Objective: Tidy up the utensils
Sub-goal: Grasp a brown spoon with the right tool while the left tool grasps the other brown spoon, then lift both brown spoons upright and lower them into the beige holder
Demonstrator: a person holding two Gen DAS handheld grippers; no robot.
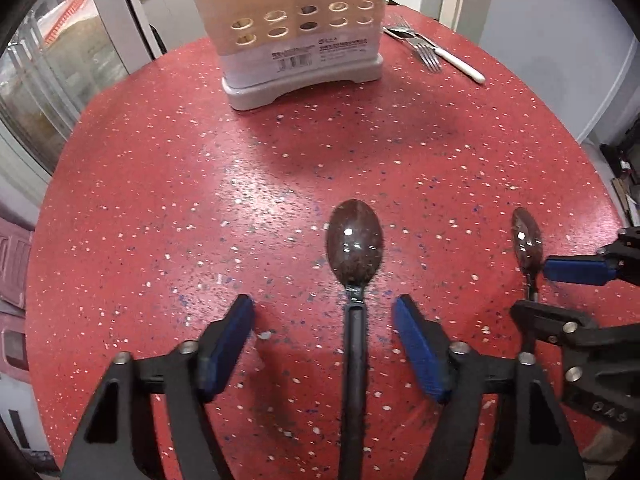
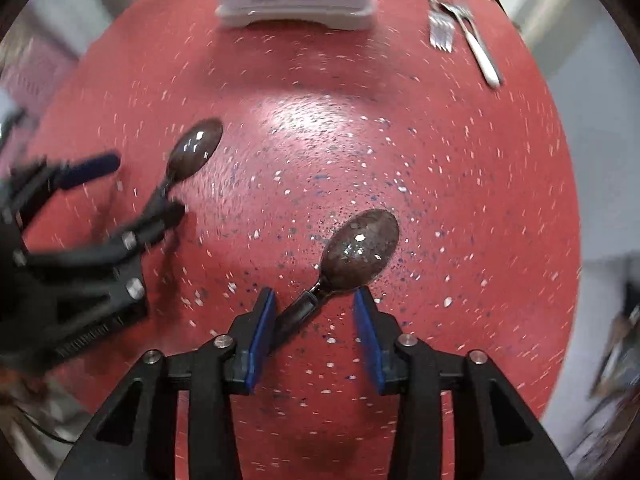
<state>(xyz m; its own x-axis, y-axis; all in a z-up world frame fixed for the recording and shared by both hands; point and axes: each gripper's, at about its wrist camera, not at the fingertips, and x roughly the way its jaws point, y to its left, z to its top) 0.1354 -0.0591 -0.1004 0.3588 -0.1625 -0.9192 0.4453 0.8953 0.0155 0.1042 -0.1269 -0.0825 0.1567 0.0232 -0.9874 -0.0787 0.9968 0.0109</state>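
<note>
Red speckled tabletop [image 1: 160, 184] carries one perforated utensil caddy [image 1: 296, 36] at its far edge. Far right corner: forks [image 1: 424, 50], apparently two, and one white-handled utensil [image 1: 460, 65]. Two black-handled spoons lie near the front edge. Left gripper [image 1: 324, 340] is spread wide astride the left spoon [image 1: 355, 248]; right gripper [image 2: 316, 334] likewise released around the right spoon [image 2: 360, 250]. Judged step: pickup. Next: clench both handles squarely.

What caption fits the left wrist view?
Open left gripper straddles a black-handled spoon on the red table, utensil holder behind.
</note>
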